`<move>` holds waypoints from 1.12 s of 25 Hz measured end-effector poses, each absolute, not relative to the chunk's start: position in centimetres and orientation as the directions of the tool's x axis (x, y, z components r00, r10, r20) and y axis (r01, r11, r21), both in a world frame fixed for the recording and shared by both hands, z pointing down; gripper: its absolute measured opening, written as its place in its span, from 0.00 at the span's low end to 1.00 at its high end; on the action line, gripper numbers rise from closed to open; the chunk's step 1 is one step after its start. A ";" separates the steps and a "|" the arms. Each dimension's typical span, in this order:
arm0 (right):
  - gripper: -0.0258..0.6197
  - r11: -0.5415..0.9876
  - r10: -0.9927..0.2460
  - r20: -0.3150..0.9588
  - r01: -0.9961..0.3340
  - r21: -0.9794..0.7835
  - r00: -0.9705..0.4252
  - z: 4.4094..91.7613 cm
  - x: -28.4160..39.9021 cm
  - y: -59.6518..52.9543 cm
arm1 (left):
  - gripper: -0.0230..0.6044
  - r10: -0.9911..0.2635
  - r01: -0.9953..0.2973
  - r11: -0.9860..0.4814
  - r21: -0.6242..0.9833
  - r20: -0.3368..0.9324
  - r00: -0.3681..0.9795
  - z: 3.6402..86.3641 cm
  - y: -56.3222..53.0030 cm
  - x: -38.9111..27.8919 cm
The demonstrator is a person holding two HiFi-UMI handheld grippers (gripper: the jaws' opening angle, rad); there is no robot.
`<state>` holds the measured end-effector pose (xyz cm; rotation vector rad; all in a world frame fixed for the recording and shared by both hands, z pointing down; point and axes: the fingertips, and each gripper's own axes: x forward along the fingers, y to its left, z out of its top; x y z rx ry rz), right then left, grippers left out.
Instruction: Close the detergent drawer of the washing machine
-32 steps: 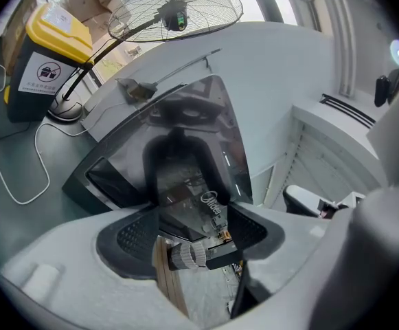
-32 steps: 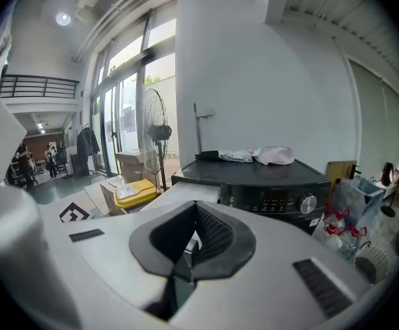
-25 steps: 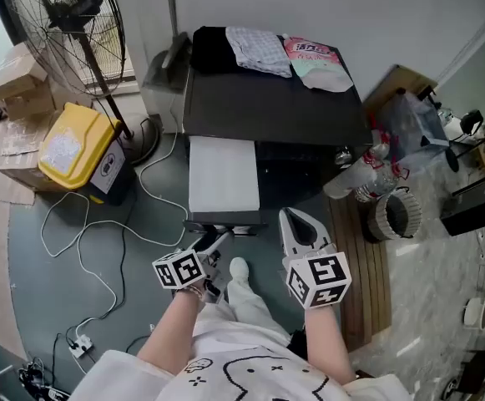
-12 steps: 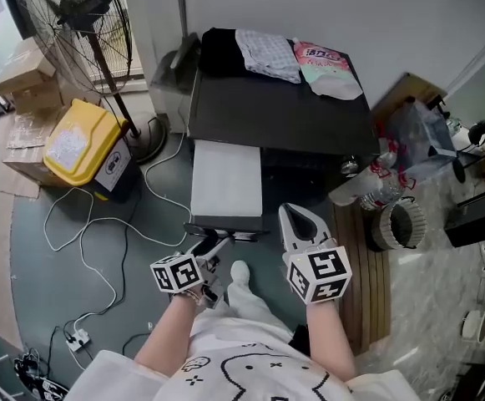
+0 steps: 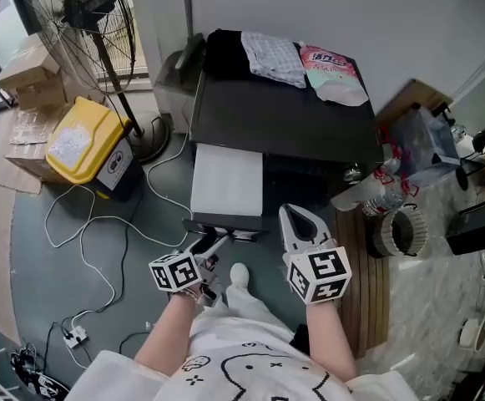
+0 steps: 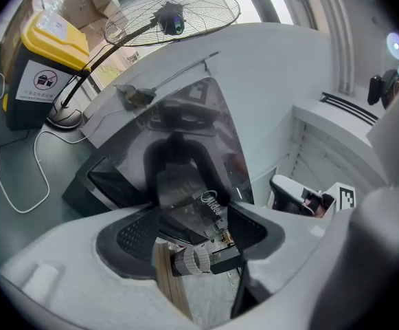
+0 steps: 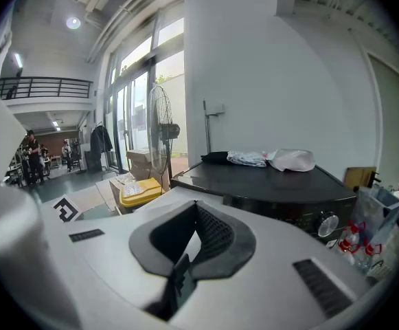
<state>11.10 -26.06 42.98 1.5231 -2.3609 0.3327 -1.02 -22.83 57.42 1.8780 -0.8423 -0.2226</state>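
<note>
The black washing machine (image 5: 284, 115) stands against the wall. Its white detergent drawer (image 5: 225, 178) is pulled far out toward me and ends in a dark front panel (image 5: 225, 224). My left gripper (image 5: 213, 242) is right at that panel with its jaws open. In the left gripper view the glossy dark panel (image 6: 185, 184) fills the gap between the pads of the left gripper (image 6: 189, 229), and no pad presses on it. My right gripper (image 5: 299, 224) hovers to the right of the drawer, shut and holding nothing. Over the right gripper (image 7: 189, 243), the right gripper view shows the machine's top (image 7: 275, 184).
Clothes (image 5: 271, 57) and a pink-and-white bag (image 5: 334, 73) lie on the machine. A yellow bin (image 5: 79, 144), a standing fan (image 5: 83, 15) and loose white cables (image 5: 100, 224) are on the left. Bottles (image 5: 376, 195) and a wooden board (image 5: 363, 257) are on the right.
The head view has drifted, so the scene sits slightly further right. Both grippers keep about the same places in front of the drawer.
</note>
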 end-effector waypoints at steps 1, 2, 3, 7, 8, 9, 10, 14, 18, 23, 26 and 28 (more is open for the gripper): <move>0.04 0.406 -0.841 0.380 -0.913 -0.027 -0.385 43.0 11.2 -26.2 | 0.52 -0.641 -0.453 -0.234 0.861 0.214 0.737 57.4 -23.0 -1.0; 0.04 0.405 -0.841 0.380 -0.914 -0.028 -0.385 43.0 11.3 -26.4 | 0.52 -0.642 -0.452 -0.233 0.861 0.213 0.737 57.3 -23.2 -1.0; 0.04 0.405 -0.841 0.379 -0.914 -0.030 -0.385 43.0 11.3 -26.5 | 0.52 -0.643 -0.450 -0.232 0.862 0.211 0.736 57.3 -23.3 -0.9; 0.04 0.407 -0.841 0.375 -0.913 -0.037 -0.391 43.0 11.4 -27.0 | 0.52 -0.650 -0.460 -0.224 0.859 0.219 0.727 57.5 -23.7 -0.9; 0.04 0.409 -0.840 0.374 -0.912 -0.038 -0.393 43.0 11.4 -27.1 | 0.52 -0.650 -0.458 -0.224 0.860 0.218 0.728 57.5 -23.8 -0.8; 0.04 0.411 -0.839 0.373 -0.911 -0.039 -0.395 43.0 11.4 -27.3 | 0.52 -0.650 -0.456 -0.225 0.861 0.216 0.729 57.4 -23.9 -0.8; 0.04 0.413 -0.838 0.373 -0.910 -0.040 -0.398 43.1 11.4 -27.4 | 0.52 -0.650 -0.454 -0.228 0.861 0.213 0.729 57.3 -24.1 -0.7; 0.04 0.418 -0.835 0.374 -0.907 -0.044 -0.403 43.2 11.4 -28.0 | 0.52 -0.656 -0.465 -0.222 0.857 0.222 0.722 57.6 -24.7 -1.0; 0.04 0.420 -0.834 0.372 -0.906 -0.051 -0.407 43.2 11.6 -28.7 | 0.52 -0.658 -0.464 -0.224 0.857 0.218 0.721 57.3 -25.5 -0.7; 0.04 0.431 -0.829 0.375 -0.901 -0.044 -0.415 43.2 11.5 -29.3 | 0.53 -0.641 -0.467 -0.218 0.857 0.235 0.731 57.8 -25.9 -0.8; 0.04 0.434 -0.827 0.377 -0.900 -0.045 -0.417 43.3 11.6 -29.6 | 0.53 -0.636 -0.466 -0.217 0.858 0.238 0.734 57.9 -26.4 -0.7; 0.04 0.436 -0.825 0.378 -0.899 -0.045 -0.420 43.3 11.6 -29.8 | 0.53 -0.634 -0.465 -0.217 0.858 0.238 0.735 57.6 -26.7 -0.6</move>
